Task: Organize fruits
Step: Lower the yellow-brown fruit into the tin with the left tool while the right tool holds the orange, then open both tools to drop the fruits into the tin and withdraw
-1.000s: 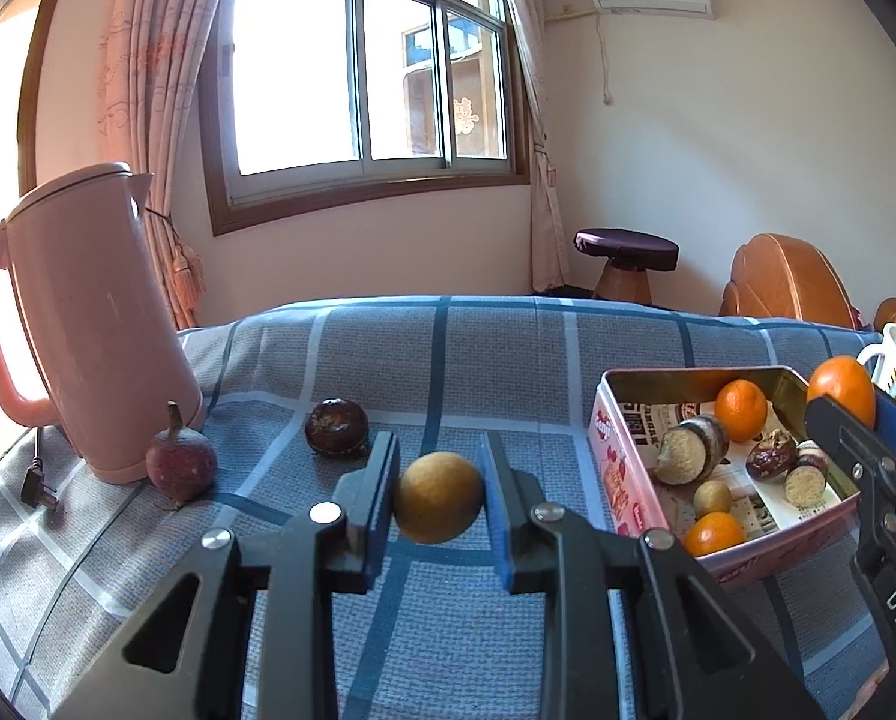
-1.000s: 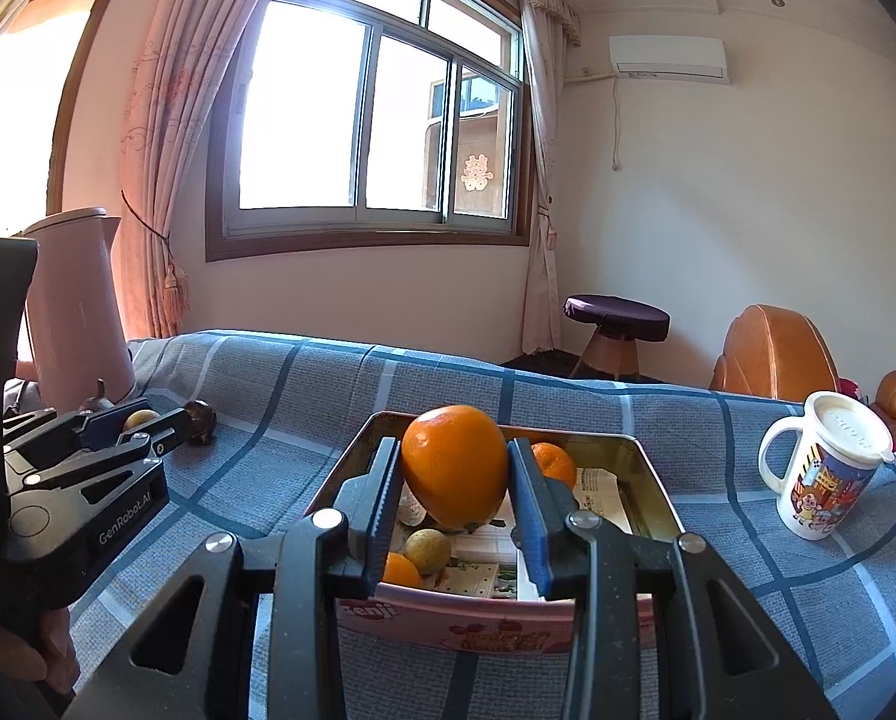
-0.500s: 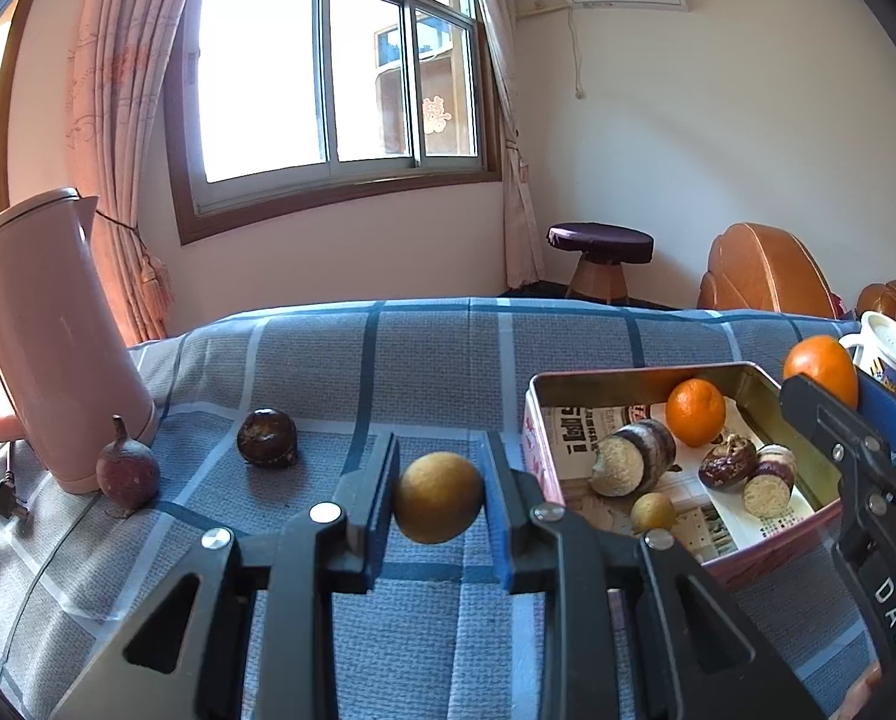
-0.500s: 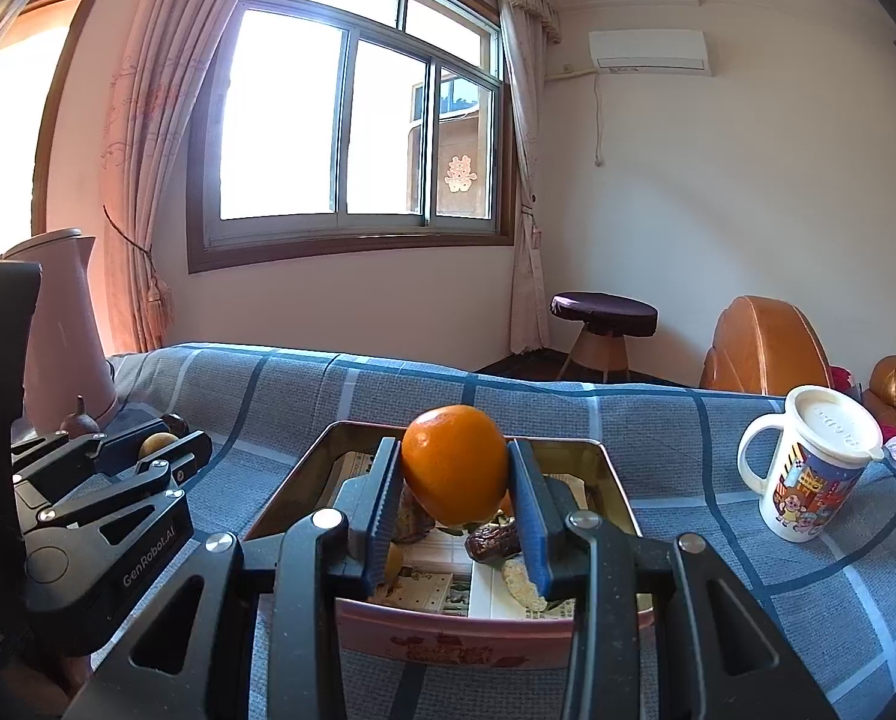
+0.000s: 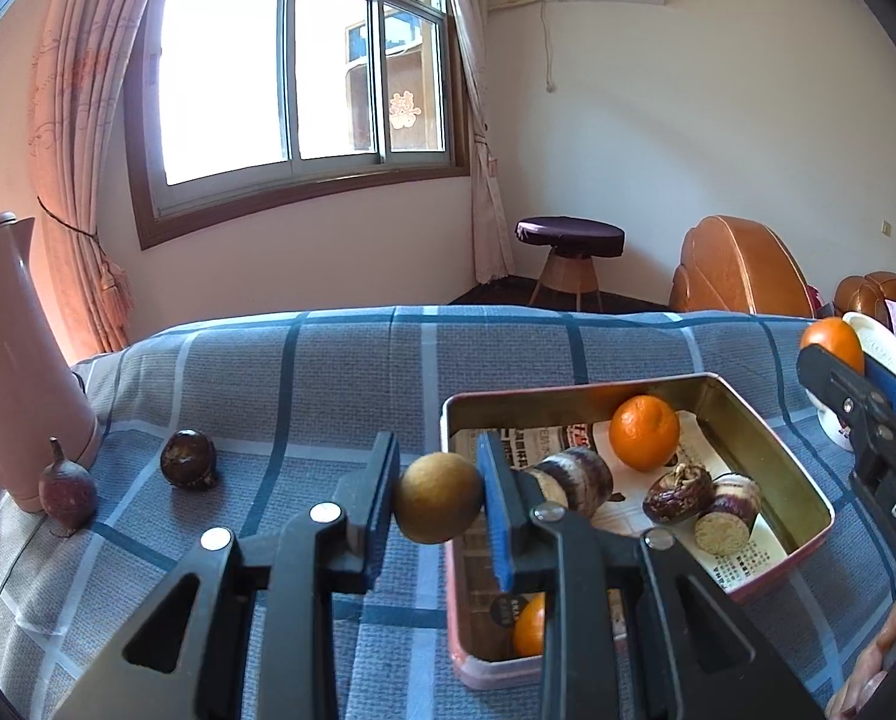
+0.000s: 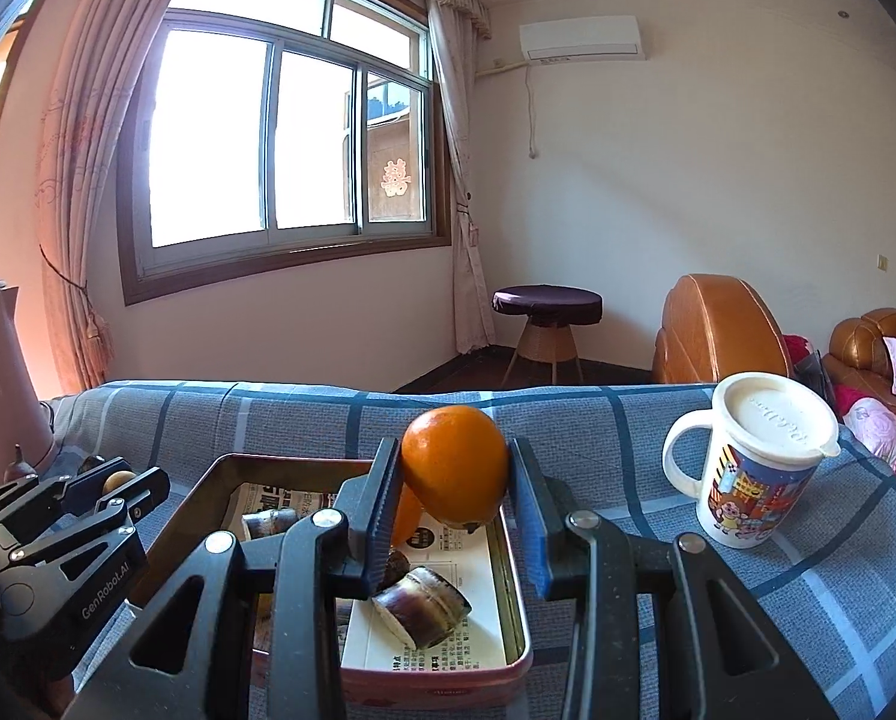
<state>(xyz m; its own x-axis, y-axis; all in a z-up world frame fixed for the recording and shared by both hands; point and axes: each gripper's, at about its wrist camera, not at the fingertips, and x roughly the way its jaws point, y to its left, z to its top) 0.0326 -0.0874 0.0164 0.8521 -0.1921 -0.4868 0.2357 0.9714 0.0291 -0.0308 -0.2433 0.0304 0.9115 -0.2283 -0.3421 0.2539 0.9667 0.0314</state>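
My left gripper [image 5: 438,501] is shut on a small round brown fruit [image 5: 437,505], held just left of the pink-rimmed metal tin [image 5: 766,450]. My right gripper [image 6: 455,477] is shut on an orange [image 6: 454,465] above the tin's [image 6: 511,618] far right part. The orange [image 5: 833,343] and right gripper also show at the left wrist view's right edge. Inside the tin lie an orange [image 5: 644,432], sugarcane pieces [image 5: 725,513], a dark dried fruit [image 5: 668,501] and another orange [image 5: 529,633]. Two dark round fruits [image 5: 188,459] [image 5: 65,492] rest on the blue plaid cloth at left.
A pink kettle [image 5: 9,354] stands at the table's left edge by the window. A lidded cartoon mug [image 6: 757,459] stands right of the tin. Brown armchairs [image 6: 721,330] and a round stool [image 6: 547,312] are beyond the table.
Both grippers have shifted right with their fruits. The brown fruit now sits beside the tin's left rim, and the orange has moved from the tin's middle toward its right side.
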